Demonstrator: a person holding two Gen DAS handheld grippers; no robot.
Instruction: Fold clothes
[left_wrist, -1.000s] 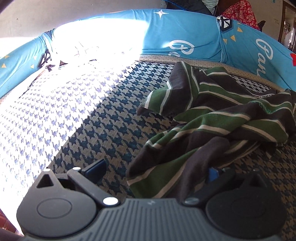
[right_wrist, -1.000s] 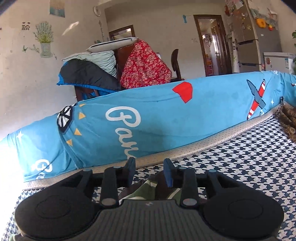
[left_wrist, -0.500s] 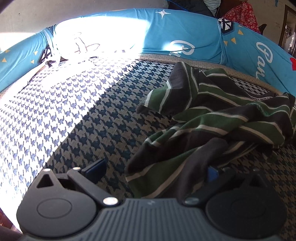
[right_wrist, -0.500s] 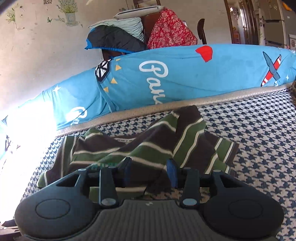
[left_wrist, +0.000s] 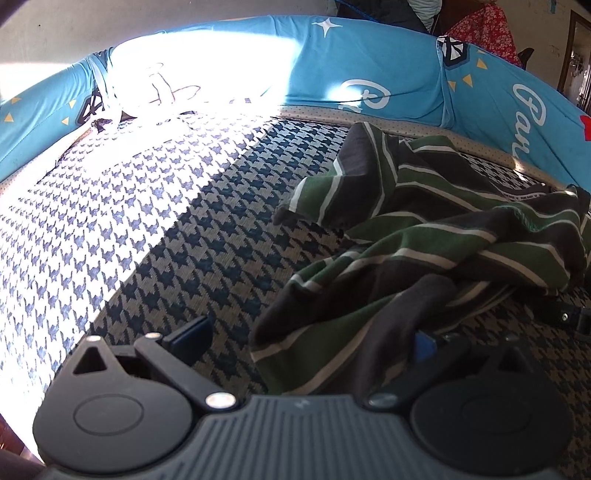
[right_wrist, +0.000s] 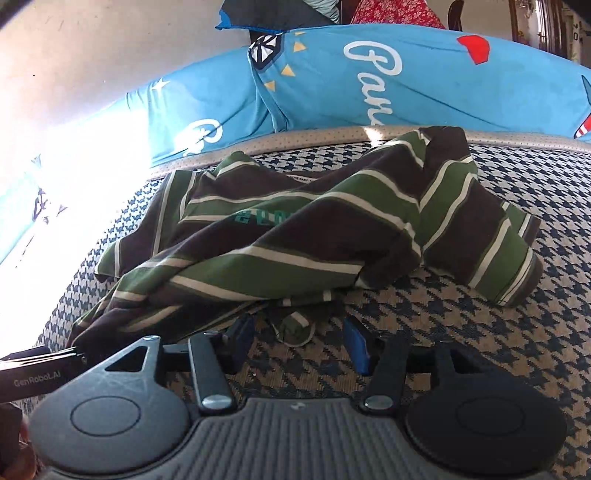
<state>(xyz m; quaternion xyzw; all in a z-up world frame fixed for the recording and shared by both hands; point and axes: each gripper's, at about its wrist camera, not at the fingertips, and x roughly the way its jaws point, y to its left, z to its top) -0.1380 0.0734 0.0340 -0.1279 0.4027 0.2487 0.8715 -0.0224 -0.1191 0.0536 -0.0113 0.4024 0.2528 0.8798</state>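
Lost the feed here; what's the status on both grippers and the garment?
Left gripper open, cloth over one finger. Right gripper opening, a fabric fold hanging between its fingers. Green, brown and white striped shirt crumpled, unfolded, on houndstooth mat. Nothing in the way.

The shirt (left_wrist: 424, 236) lies crumpled on the mat (left_wrist: 207, 236), right of the middle in the left wrist view, with a padded bumper (left_wrist: 369, 70) standing behind it along the mat's far edge. The left tongs (left_wrist: 306, 332) sit at its near edge, cloth draped over the right finger. In the right wrist view, the right tongs (right_wrist: 299, 339), jaws opening, sit just before the shirt's near hem, with only a small fold between them.
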